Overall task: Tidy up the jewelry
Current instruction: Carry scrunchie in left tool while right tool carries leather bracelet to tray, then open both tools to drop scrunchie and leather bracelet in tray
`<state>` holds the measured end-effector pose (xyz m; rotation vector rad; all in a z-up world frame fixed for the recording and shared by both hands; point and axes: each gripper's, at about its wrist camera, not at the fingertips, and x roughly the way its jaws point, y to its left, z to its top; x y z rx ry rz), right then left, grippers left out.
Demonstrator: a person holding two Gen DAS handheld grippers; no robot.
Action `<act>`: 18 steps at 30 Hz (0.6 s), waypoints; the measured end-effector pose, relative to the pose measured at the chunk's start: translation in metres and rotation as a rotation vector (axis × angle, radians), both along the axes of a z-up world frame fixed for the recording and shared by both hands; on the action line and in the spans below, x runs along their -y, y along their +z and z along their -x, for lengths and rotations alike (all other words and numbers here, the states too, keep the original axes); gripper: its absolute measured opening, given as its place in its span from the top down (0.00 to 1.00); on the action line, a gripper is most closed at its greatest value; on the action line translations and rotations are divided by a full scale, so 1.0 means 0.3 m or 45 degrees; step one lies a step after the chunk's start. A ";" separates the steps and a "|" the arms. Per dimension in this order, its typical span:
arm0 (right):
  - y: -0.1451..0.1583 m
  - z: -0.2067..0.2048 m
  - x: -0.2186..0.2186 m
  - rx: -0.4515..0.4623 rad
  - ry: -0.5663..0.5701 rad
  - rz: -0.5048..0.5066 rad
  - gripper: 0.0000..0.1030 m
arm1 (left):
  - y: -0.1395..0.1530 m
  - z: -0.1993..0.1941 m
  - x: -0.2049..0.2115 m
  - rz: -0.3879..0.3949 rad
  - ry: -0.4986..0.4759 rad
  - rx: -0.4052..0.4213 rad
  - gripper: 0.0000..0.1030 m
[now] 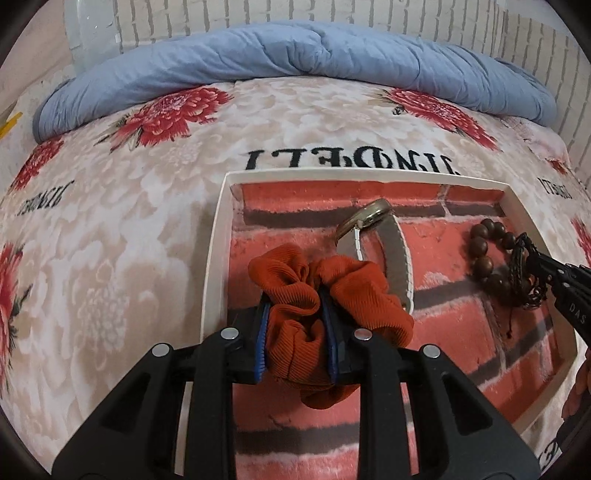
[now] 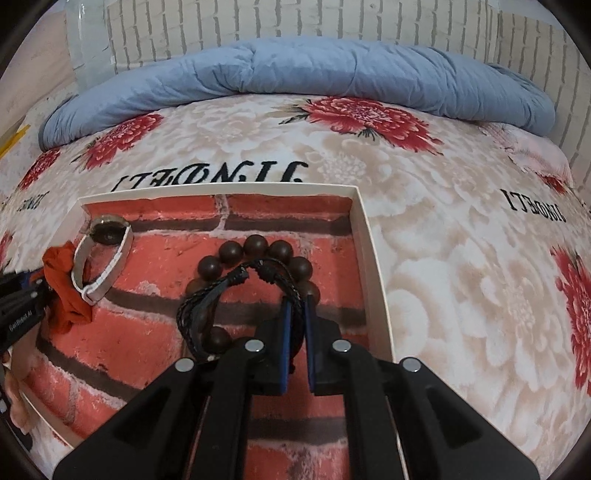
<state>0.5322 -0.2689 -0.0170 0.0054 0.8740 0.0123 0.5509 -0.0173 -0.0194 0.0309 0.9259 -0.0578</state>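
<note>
Nearest the left wrist camera, an orange scrunchie [image 1: 325, 295] is seen clamped between the blue-padded fingers [image 1: 261, 332] of the left gripper [image 1: 295, 314]; its ruffled fabric bulges out past both fingers and above their tips. It is held over the left part of a shallow white tray [image 1: 218, 236] lined with a red brick print.

In the right wrist view, a black braided bracelet [image 2: 221, 291] is pinched between the fingers [image 2: 285, 332] of the right gripper [image 2: 297, 325], which are drawn close together on its cords; the loop hangs out to the left of the fingers. Directly behind and under it, a bracelet of dark wooden beads [image 2: 255, 245] is seen on the tray floor, near the tray's right wall.

Further back, toward the tray's far edge, a watch [image 1: 373, 218] with a pale strap is stood on its side between the scrunchie and the beads.

The tray is set on a bed covered by a floral blanket [image 1: 110, 240]. A blue duvet [image 1: 295, 55] is bunched along the bed's far edge, against a white brick wall [image 2: 332, 22].
</note>
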 end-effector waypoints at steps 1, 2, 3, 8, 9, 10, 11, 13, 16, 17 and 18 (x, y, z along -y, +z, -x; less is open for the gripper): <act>0.000 -0.001 -0.001 0.004 0.002 0.002 0.93 | -0.002 -0.008 0.001 -0.005 0.001 -0.002 0.77; -0.001 -0.005 -0.002 0.007 0.003 -0.002 0.93 | -0.004 -0.016 0.001 -0.003 0.004 -0.008 0.77; -0.002 -0.008 -0.001 0.007 0.004 -0.009 0.93 | -0.005 -0.019 -0.001 -0.001 0.007 -0.012 0.76; -0.004 -0.006 0.004 0.024 0.012 -0.036 0.89 | -0.010 -0.019 0.001 -0.032 0.009 -0.015 0.71; -0.006 -0.003 0.003 0.031 0.014 -0.036 0.89 | -0.010 -0.019 0.000 -0.029 0.009 -0.016 0.71; -0.007 -0.002 0.004 0.032 0.014 -0.038 0.89 | -0.011 -0.018 -0.002 -0.024 0.012 -0.016 0.70; -0.007 -0.001 0.005 0.030 0.012 -0.042 0.89 | -0.011 -0.017 -0.005 -0.021 0.017 -0.016 0.68; -0.006 0.003 0.010 0.022 0.013 -0.044 0.89 | -0.010 -0.015 -0.008 -0.023 0.024 -0.014 0.64; -0.005 0.011 0.018 0.001 0.015 -0.054 0.84 | -0.004 -0.003 -0.016 -0.008 0.029 -0.011 0.59; -0.004 0.014 0.021 0.004 0.014 -0.051 0.73 | 0.000 0.003 -0.017 -0.001 0.024 -0.008 0.59; 0.000 0.022 0.025 0.010 0.013 -0.046 0.65 | 0.004 0.009 -0.017 0.001 0.021 -0.006 0.57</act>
